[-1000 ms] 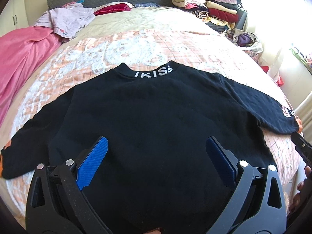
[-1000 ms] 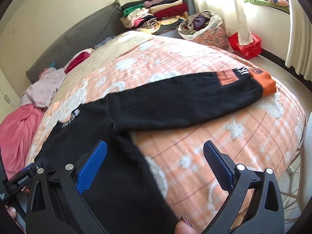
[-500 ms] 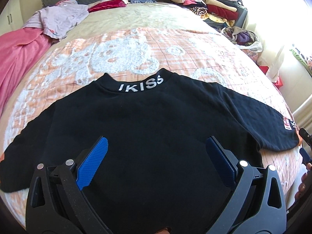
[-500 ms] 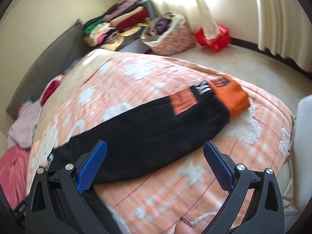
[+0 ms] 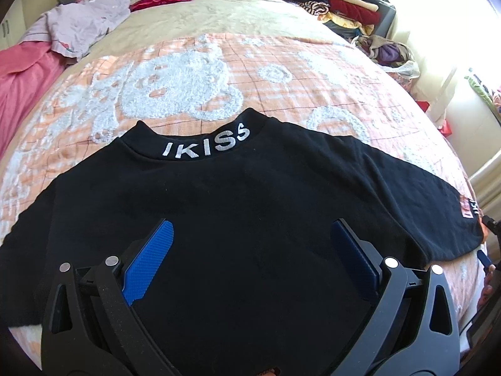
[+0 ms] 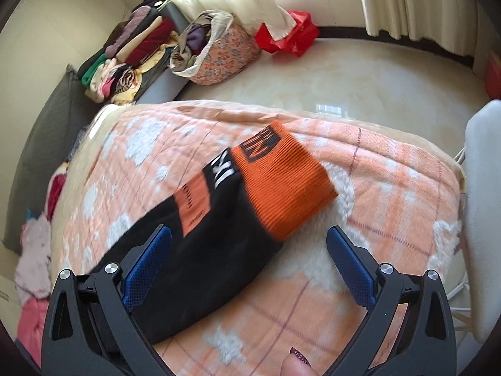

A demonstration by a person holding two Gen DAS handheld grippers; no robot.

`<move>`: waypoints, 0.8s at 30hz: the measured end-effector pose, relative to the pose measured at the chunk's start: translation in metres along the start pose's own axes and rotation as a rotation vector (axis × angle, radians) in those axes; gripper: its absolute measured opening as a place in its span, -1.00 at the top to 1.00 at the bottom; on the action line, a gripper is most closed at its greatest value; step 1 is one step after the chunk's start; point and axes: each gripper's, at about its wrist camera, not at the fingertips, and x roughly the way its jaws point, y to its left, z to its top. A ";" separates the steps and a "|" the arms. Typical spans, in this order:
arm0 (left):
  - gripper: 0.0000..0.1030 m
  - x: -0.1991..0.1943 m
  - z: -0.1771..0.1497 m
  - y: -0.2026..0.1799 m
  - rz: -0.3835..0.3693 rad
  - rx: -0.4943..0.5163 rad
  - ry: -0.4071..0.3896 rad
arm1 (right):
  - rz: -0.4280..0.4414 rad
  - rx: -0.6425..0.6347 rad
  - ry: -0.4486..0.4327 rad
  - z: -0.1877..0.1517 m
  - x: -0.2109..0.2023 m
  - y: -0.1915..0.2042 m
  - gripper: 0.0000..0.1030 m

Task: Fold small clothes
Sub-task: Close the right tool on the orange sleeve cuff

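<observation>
A black sweatshirt (image 5: 244, 206) with white "IKISS" lettering on the collar (image 5: 206, 145) lies flat, sleeves spread, on an orange and white blanket (image 5: 219, 72). My left gripper (image 5: 250, 250) is open and empty above the sweatshirt's body. My right gripper (image 6: 249, 260) is open and empty just above the right sleeve (image 6: 200, 250), close to its orange cuff (image 6: 281, 181). The sleeve end also shows in the left wrist view (image 5: 451, 216).
Loose clothes (image 5: 75, 28) and a pink cloth (image 5: 22, 78) lie at the bed's far left. A stack of folded clothes (image 6: 131, 50), a floral bag (image 6: 216, 50) and a red bag (image 6: 291, 34) stand beyond the bed. A white chair (image 6: 482, 219) is at the right.
My right gripper has swung right along the sleeve to its orange cuff and come closer. My left gripper has drawn back slightly over the sweatshirt body. Both stay open.
</observation>
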 end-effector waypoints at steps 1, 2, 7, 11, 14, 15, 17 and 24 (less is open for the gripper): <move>-0.84 0.003 0.002 0.002 0.002 -0.003 0.004 | -0.001 -0.004 -0.005 0.002 0.002 0.001 -0.92; -0.84 0.008 0.004 0.004 0.004 -0.010 0.008 | -0.006 -0.009 -0.009 0.004 0.004 0.002 -0.92; -0.84 0.024 0.012 0.015 0.000 -0.030 0.025 | 0.023 -0.006 -0.031 0.010 0.012 0.008 -0.91; -0.84 0.031 0.013 0.023 -0.004 -0.036 0.033 | 0.060 -0.032 -0.025 0.009 0.020 0.019 -0.17; -0.84 0.028 0.010 0.028 -0.024 -0.039 0.025 | 0.127 -0.062 -0.015 0.002 0.021 0.027 0.36; -0.84 0.027 0.010 0.030 -0.028 -0.041 0.022 | 0.174 -0.072 -0.006 -0.001 0.021 0.031 0.56; -0.84 0.023 0.009 0.032 -0.039 -0.043 0.015 | 0.218 -0.104 -0.008 -0.006 0.017 0.040 0.57; -0.84 -0.001 0.008 0.036 -0.060 -0.031 -0.018 | 0.336 -0.265 -0.035 -0.028 -0.017 0.087 0.61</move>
